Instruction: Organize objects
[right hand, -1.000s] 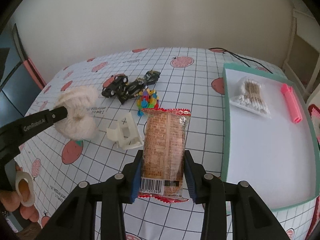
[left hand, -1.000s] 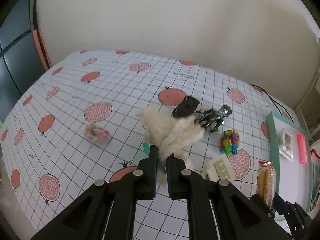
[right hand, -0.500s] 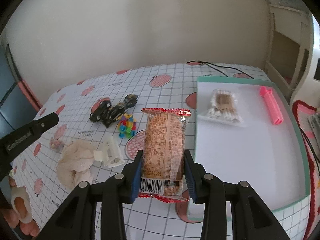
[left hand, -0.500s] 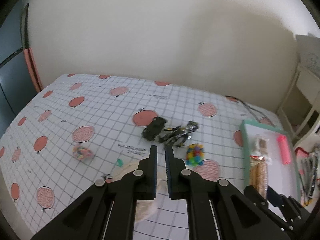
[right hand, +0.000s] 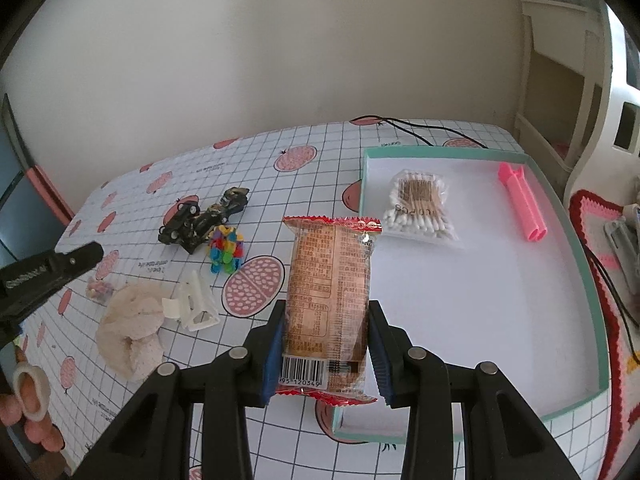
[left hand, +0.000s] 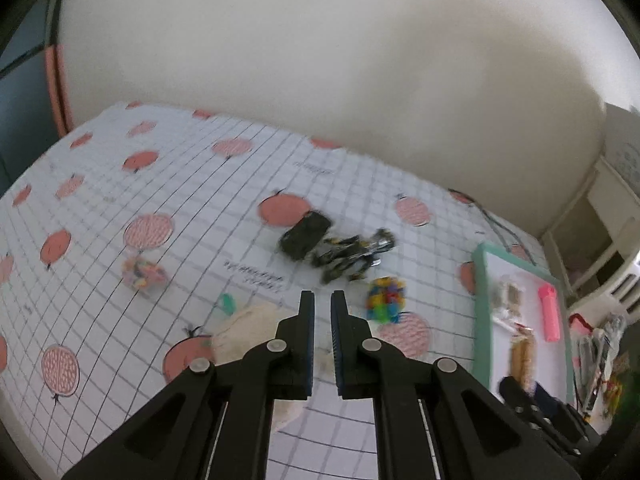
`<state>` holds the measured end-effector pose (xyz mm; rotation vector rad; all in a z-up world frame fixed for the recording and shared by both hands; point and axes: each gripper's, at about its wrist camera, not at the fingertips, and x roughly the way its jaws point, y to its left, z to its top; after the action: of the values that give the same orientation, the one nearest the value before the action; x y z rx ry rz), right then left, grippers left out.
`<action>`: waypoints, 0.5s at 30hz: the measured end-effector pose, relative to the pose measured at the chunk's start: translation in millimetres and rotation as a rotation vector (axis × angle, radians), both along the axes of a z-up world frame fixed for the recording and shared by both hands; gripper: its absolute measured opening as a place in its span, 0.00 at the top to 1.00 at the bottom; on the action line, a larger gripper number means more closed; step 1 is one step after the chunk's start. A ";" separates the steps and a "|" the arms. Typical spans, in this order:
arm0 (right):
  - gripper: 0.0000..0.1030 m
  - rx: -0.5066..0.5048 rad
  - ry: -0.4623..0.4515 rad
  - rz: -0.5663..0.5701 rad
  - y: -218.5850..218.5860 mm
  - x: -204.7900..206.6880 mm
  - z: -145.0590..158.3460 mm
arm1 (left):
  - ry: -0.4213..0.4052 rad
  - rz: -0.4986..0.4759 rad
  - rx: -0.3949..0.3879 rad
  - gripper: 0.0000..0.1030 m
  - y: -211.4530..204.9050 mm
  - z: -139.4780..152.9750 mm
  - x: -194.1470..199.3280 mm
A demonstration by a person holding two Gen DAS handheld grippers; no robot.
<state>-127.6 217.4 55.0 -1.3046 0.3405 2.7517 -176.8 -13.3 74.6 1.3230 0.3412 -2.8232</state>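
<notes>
My right gripper [right hand: 326, 344] squeezes a snack pack [right hand: 330, 300] between its jaws. I hold it up over the near edge of the green tray [right hand: 592, 280], I think so I can drop it in next. The tray already has a bag of cotton swabs [right hand: 418, 208] and a pink clip [right hand: 522, 208], so that looks like the tidy spot.

My left gripper [left hand: 322, 312] holds nothing. Its jaws are nearly together with a small gap. It hangs over the fluffy cloth [right hand: 130, 324] lying on the surface [right hand: 320, 176].

I can read "120349" under the pack's barcode. The swab bag's print is too small to read surely.
</notes>
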 end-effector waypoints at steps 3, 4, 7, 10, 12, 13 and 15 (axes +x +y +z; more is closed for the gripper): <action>0.61 0.008 -0.009 0.011 -3.6 0.1 -2.2 | -0.049 0.024 0.014 0.92 -11.8 -14.5 -3.7; 0.61 0.011 -0.013 0.015 -4.8 -0.4 -3.2 | -0.066 0.035 0.015 0.92 -14.5 -19.1 -4.1; 0.61 0.029 -0.029 0.029 -9.0 -1.5 -7.0 | -0.104 0.052 0.019 0.80 -20.4 -30.5 -5.4; 0.61 0.038 -0.037 0.036 -11.4 -1.7 -8.9 | -0.128 0.061 0.005 0.56 -21.1 -39.4 -5.5; 0.61 0.037 -0.037 0.038 -11.9 -1.7 -9.0 | -0.142 0.060 -0.008 0.55 -21.1 -43.6 -5.4; 0.61 0.037 -0.038 0.037 -12.4 -1.6 -9.1 | -0.154 0.059 -0.023 0.55 -20.2 -47.4 -5.6; 0.61 0.037 -0.041 0.036 -12.6 -1.9 -9.8 | -0.169 0.057 -0.044 0.51 -20.0 -53.1 -7.3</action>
<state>-129.5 204.8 45.2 -1.3695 0.2648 2.7420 -184.1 -33.3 21.4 1.5036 0.3065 -2.6341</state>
